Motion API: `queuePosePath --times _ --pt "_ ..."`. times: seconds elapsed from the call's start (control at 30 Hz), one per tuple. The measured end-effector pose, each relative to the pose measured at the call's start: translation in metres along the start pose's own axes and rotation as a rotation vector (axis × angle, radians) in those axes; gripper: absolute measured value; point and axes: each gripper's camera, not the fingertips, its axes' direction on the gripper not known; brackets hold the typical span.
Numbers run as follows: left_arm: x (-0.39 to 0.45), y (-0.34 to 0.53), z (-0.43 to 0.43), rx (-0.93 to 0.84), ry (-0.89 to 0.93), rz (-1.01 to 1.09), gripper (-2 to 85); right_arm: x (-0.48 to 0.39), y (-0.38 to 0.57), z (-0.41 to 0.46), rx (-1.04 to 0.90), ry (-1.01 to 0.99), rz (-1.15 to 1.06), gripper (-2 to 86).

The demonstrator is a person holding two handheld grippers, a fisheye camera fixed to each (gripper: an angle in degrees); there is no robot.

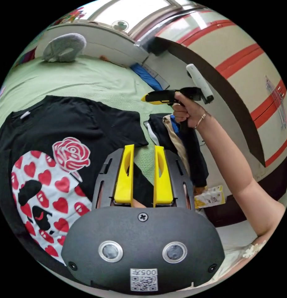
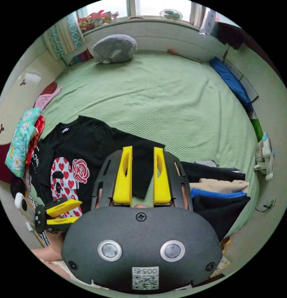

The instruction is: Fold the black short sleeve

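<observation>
My left gripper (image 1: 143, 173) and my right gripper (image 2: 143, 175) each hover with the yellow jaws parted and nothing between them, both released above the black short sleeve (image 1: 72, 133), which lies flat and face up on the green bed (image 2: 156, 93), at its near left part. Much of the shirt is hidden: in the left gripper view my own dark housing covers its lower hem and the picture's edge cuts its left side, and in the right gripper view the housing covers the near part below the print. The cloth is matte black and smooth, with a white neck label, a red rose and a white patch scattered with red hearts. One short sleeve reaches right, its tip lying between my jaws in both views. The bed cover shows a fine waffle weave with soft creases. Right of the shirt sits a stack of folded clothes (image 2: 218, 189) in black, tan and blue layers, its near edge hanging over the bed's side. At the far end rests a grey, rounded plush cushion (image 2: 114, 48). In the left gripper view my hand (image 1: 187, 111) grips the right tool's handle, raised beside the striped wall. A heap of coloured fabrics (image 2: 24, 142) at the left is too bunched to sort out.
</observation>
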Motion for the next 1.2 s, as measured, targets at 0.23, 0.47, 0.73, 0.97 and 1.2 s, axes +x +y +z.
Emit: queuePosePath --times 0.23,0.47,0.73,0.97,1.2 --pt "0.016 -0.032 0.09 -0.083 -0.066 0.022 12.7 0.044 -0.027 0.047 -0.099 0.093 0.052 7.8" --pt "0.021 -0.042 0.123 -0.129 -0.211 0.017 6.3 0.08 -0.036 0.08 -0.179 0.056 0.129 1.7" --pt "0.017 -0.055 0.093 -0.034 -0.156 -0.022 0.8 0.054 -0.035 0.015 -0.024 0.03 0.033 -1.6" --pt "-0.022 -0.038 0.03 -0.031 0.009 -0.049 2.0 -0.086 -0.044 -0.038 0.095 -0.008 -0.216 -1.6" --pt "-0.061 -0.024 -0.012 0.091 -0.2 -0.235 5.6 -0.172 -0.041 -0.003 -0.037 -0.142 -0.404 1.1"
